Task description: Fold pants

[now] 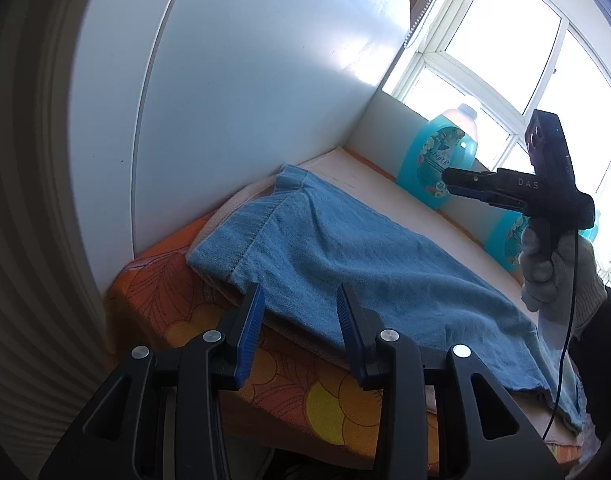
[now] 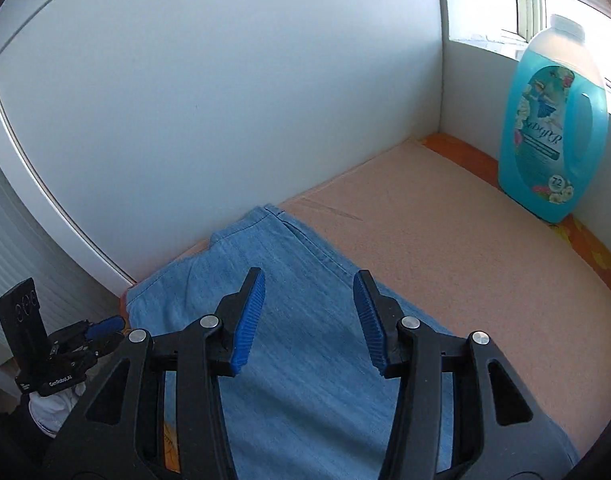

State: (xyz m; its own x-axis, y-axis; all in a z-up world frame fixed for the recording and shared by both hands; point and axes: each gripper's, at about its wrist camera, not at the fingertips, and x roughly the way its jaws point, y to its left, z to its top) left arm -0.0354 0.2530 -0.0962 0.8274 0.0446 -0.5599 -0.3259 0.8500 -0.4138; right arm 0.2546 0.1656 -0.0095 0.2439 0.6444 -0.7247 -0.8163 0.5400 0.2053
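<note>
I hold my 2 claws over blue denim pants lying flat on a peach pad atop an orange flowered cloth, in a corner by a white wall and a bright window. My left claw sits low at the near edge of the fabric, jaws apart and gripping nothing, the stitched hem just ahead and to its left. My right claw, jaws likewise released and empty, hovers directly above the denim and points down at it. The pants' long axis runs from the hem by the wall, off to the left, toward the window side on the right, where a corner of cloth droops over the pad's edge beside my gloved right hand. By my judgement the left claw is nearer the hem end, the right one nearer the middle. A turquoise detergent bottle stands well clear of the pants by the window.
</note>
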